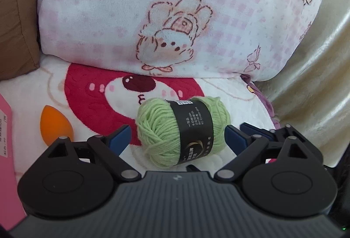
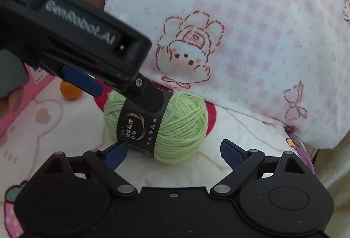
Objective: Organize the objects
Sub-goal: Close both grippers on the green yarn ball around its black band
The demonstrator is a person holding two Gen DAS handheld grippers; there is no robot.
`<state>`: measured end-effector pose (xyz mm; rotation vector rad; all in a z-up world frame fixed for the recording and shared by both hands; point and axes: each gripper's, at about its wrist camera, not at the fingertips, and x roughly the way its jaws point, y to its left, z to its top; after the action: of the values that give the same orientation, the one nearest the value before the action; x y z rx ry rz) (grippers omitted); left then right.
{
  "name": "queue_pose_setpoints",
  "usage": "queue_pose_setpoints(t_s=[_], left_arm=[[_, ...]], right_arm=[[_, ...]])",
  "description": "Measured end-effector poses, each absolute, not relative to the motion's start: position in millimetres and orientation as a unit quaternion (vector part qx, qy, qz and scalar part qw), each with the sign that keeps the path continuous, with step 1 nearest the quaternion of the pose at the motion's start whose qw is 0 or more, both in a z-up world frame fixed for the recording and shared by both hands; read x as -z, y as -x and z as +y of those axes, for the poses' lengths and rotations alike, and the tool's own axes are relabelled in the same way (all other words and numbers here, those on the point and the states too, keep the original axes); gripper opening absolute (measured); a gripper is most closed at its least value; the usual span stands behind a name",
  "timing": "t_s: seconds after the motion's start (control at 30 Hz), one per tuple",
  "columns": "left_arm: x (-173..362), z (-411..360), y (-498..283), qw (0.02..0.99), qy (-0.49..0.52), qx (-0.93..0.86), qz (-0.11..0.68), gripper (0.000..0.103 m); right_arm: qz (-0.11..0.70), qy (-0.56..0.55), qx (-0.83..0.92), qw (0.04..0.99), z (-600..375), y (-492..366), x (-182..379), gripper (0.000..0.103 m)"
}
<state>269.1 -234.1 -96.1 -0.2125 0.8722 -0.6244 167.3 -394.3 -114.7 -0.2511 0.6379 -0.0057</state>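
Note:
A light green yarn ball (image 1: 161, 126) with a black paper band lies on a white blanket printed with a red bear (image 1: 87, 96). My left gripper (image 1: 178, 135) is open and straddles the yarn, one blue pad on each side, close to the wool without visibly squeezing it. In the right wrist view the left gripper (image 2: 129, 98) reaches in from the upper left over the yarn ball (image 2: 181, 126). My right gripper (image 2: 175, 152) is open, just in front of the yarn, with nothing between its fingers.
An orange teardrop sponge (image 1: 55, 126) lies left of the yarn, next to a pink box (image 1: 5, 150). A pink-checked pillow (image 1: 175, 15) rises right behind the yarn, a brown cushion (image 1: 15, 19) to its left, cream fabric (image 1: 317, 85) to the right. A hand (image 2: 8, 102) holds the left gripper.

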Motion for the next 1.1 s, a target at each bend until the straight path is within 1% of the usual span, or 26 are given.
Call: queue_pose_setpoints(t_s=[0.23,0.27,0.37,0.47,0.57,0.9,1.1], left_arm=[[110.2,-239.6,-276.9,0.860,0.110,0.293,0.403,0.092],[112.1,-241.2,-277.2,0.860,0.108,0.295,0.401,0.087],[118.4,-242.9,-280.0,0.851,0.126,0.302,0.410,0.078],[118.2,-241.4,-278.6,0.853,0.133,0.304,0.403,0.072],[116.3,-241.0,-276.2,0.847,0.126,0.314,0.410,0.068],[109.7,-230.5,-259.2,0.834,0.138,0.316,0.430,0.068],[99.4,-225.4,-236.9,0.838,0.114,0.313,0.432,0.068]], right_arm=[[0.323,0.117,-0.032,0.939,-394.9,-177.7,126.4,0.094],[0.327,0.125,-0.034,0.936,-393.4,-180.0,128.4,0.094],[0.327,0.144,-0.043,0.933,-390.1,-186.0,130.2,0.094],[0.327,0.129,-0.046,0.935,-391.4,-190.0,128.4,0.094],[0.329,0.113,-0.046,0.936,-391.1,-188.4,127.4,0.095],[0.334,0.073,-0.045,0.939,-382.7,-169.1,114.8,0.095],[0.337,0.040,-0.050,0.939,-374.8,-148.7,107.9,0.095]])
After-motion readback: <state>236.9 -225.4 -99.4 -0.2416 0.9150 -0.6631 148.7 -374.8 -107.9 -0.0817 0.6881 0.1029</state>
